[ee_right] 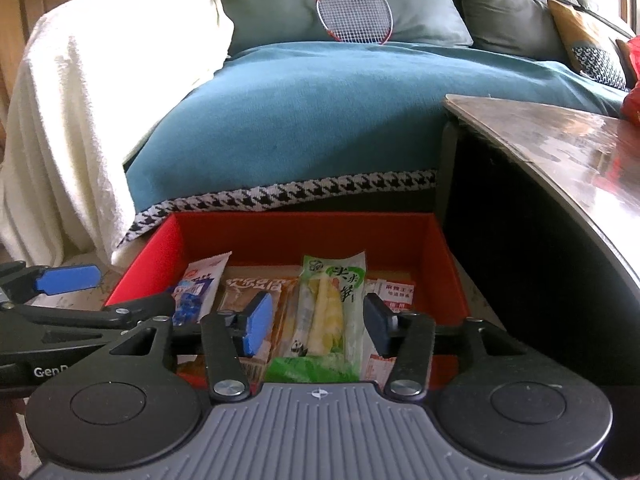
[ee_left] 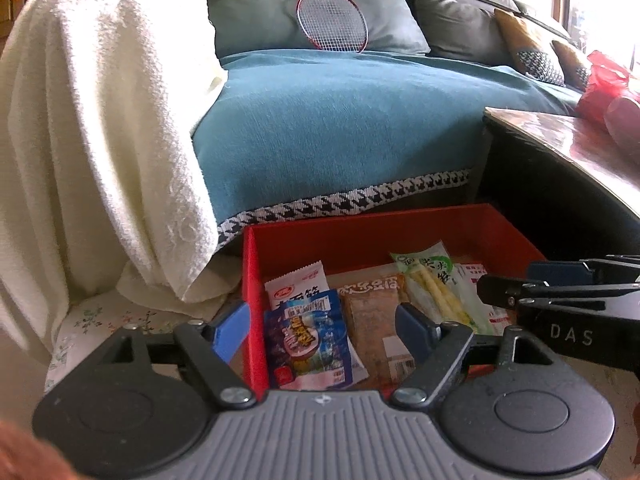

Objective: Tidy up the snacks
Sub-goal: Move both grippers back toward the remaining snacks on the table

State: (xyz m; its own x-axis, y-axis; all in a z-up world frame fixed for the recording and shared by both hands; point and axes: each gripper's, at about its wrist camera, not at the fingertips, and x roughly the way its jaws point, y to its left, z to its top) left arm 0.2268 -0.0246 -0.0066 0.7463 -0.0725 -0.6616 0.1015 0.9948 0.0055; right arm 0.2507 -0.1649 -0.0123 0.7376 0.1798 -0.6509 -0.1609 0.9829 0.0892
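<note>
Since the flat snack packets (ee_right: 280,312) already lie inside the red cardboard box (ee_right: 304,232), the left gripper (ee_left: 320,330) and right gripper (ee_right: 316,322) hover parted and empty above them.

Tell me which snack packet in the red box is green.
The bamboo-shoot packet, with pale yellow shoots showing through; the blue packet and brown packet lie left of it.
</note>
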